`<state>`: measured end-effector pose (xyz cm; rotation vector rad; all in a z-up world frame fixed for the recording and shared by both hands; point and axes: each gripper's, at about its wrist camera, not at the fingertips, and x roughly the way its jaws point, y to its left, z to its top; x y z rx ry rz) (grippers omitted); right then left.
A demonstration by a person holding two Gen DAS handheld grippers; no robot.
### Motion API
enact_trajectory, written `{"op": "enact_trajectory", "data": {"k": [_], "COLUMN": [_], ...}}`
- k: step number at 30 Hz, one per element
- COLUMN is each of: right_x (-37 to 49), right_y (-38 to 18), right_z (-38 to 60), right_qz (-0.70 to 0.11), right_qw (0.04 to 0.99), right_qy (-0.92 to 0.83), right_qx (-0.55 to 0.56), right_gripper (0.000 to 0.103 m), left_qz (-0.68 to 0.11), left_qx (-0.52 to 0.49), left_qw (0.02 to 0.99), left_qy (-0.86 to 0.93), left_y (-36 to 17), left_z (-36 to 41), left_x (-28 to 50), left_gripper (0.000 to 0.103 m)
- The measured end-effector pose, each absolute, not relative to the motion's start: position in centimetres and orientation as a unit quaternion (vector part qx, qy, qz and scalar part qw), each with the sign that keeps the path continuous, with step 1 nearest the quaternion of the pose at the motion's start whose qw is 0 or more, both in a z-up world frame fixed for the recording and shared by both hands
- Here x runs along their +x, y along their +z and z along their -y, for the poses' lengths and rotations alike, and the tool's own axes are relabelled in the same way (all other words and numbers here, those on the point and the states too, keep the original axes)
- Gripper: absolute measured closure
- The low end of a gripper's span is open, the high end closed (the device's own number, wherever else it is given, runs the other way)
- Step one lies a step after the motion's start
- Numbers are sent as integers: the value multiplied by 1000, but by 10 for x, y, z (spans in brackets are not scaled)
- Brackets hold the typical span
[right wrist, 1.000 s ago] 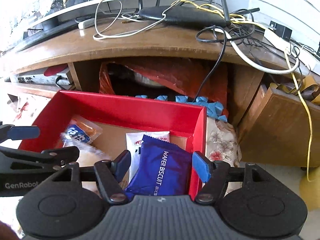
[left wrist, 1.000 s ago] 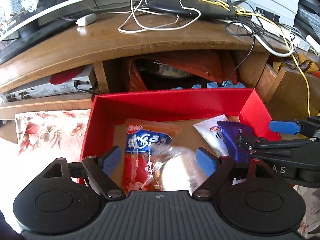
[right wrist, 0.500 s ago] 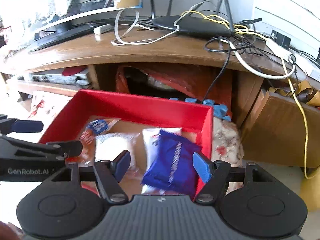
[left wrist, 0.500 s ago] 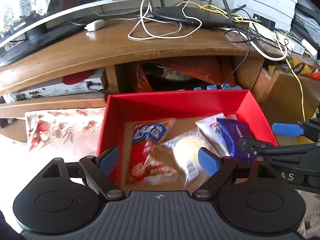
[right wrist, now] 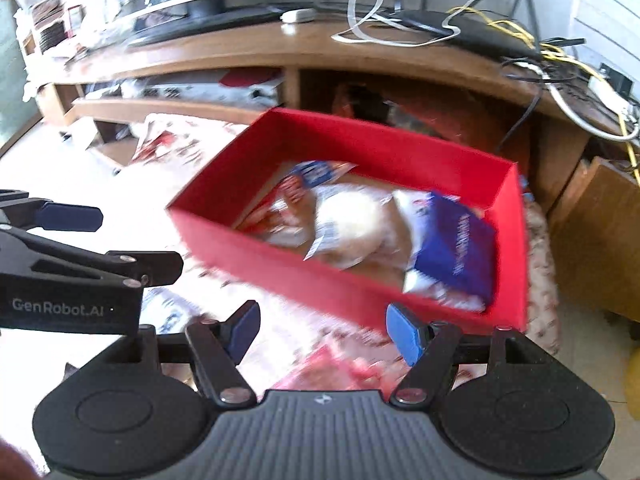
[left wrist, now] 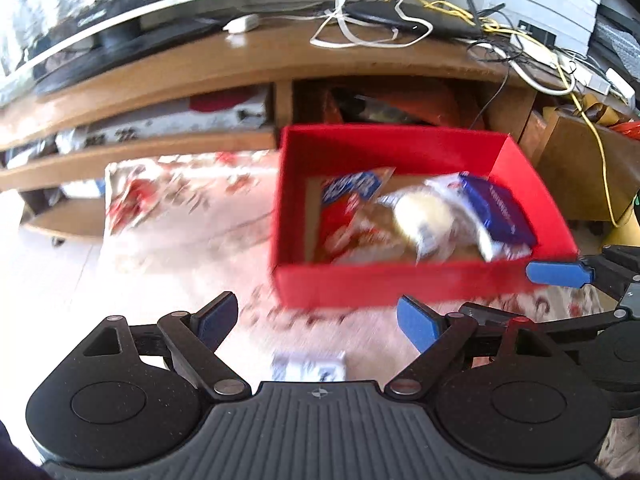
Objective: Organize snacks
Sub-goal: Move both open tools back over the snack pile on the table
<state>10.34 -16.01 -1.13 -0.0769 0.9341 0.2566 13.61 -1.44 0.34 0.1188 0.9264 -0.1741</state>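
Both hand-held grippers, left point(left wrist: 316, 322) and right point(right wrist: 322, 330), wide, holding nothing. Blue foil biscuit packet point(right wrist: 456, 250) in red cardboard box point(right wrist: 360, 148): probably light, crinkly, slippery, crushable. Best pinched by crimped edge.

Snack packets point(left wrist: 420, 212) loose inside red box point(left wrist: 384, 286)

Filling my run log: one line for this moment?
left claw: open, empty | right claw: open, empty | red box: holds blue packet

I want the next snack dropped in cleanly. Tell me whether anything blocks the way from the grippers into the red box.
Nothing visible blocks it. The red box is open-topped, with only bare floral cloth between it and the left gripper and right gripper. Its near wall must be cleared. The blue packet and others crowd its floor.
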Motion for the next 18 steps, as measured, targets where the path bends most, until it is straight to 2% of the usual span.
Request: {"op": "enact_trajectory", "data": {"k": [18], "right_x": [35], "right_y": [-48], "right_z": [94], "right_qz": [-514], "right_qw": [838], "right_qy": [171], "right_qx": [-72], "right_gripper": [42], "left_qz": [-502], "left_qx": [49], "left_qw": [863], "left_qy": [-39], "left_y": [-36], "left_z": [-49], "left_x": [52], "left_gripper": [13]}}
